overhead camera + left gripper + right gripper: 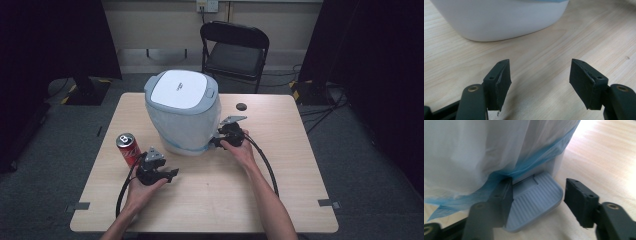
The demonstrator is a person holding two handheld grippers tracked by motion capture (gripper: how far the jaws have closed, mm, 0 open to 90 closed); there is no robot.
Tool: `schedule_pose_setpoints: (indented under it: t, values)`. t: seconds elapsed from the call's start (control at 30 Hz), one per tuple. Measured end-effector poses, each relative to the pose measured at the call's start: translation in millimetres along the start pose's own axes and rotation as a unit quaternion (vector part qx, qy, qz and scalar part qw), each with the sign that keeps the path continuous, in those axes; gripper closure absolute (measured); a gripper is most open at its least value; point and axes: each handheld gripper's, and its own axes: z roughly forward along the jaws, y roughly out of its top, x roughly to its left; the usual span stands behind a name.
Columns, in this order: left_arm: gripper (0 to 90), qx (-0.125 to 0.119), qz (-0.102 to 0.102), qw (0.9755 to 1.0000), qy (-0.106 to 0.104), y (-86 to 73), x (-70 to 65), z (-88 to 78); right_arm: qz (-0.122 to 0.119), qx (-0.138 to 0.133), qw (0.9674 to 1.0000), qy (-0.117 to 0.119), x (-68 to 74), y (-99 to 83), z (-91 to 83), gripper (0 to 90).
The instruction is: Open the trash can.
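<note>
A white pedal bin (182, 117) with a grey-rimmed lid (179, 90) stands on the table (210, 195), lined with a white bag with a blue band (534, 160). My right gripper (216, 142) is low at the bin's right base. It is open, one jaw on each side of the grey ribbed pedal (536, 200), its left jaw partly under the bag's edge. My left gripper (171, 174) rests near the front left, open and with nothing between its jaws (540, 72), pointing at the bin's base (499, 22). A red can (128, 148) stands upright just left of it.
A small black round thing (241, 106) lies on the table behind the right gripper. A black folding chair (234, 50) stands beyond the far edge. Cables trail from both grippers toward the front edge.
</note>
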Motion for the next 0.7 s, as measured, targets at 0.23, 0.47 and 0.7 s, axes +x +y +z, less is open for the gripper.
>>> schedule_pose_setpoints:
  t: [0.23, 0.47, 0.7]
  values:
    - [33.3, 0.000, -0.005, 1.0000, 0.001, -2.6, 3.2, -1.8, 0.004, 0.005, 1.0000, 0.006, 9.0, -6.1, -7.4, 40.6]
    - [33.3, -0.001, -0.005, 1.0000, 0.001, -2.6, 2.5, -3.3, 0.015, 0.005, 0.9999, -0.003, 22.5, -19.8, -25.2, 40.6]
    - [33.3, -0.006, -0.008, 0.9999, 0.005, -2.6, 2.8, -3.4, 0.025, 0.007, 0.9997, -0.004, 35.1, -34.0, -44.7, 40.6]
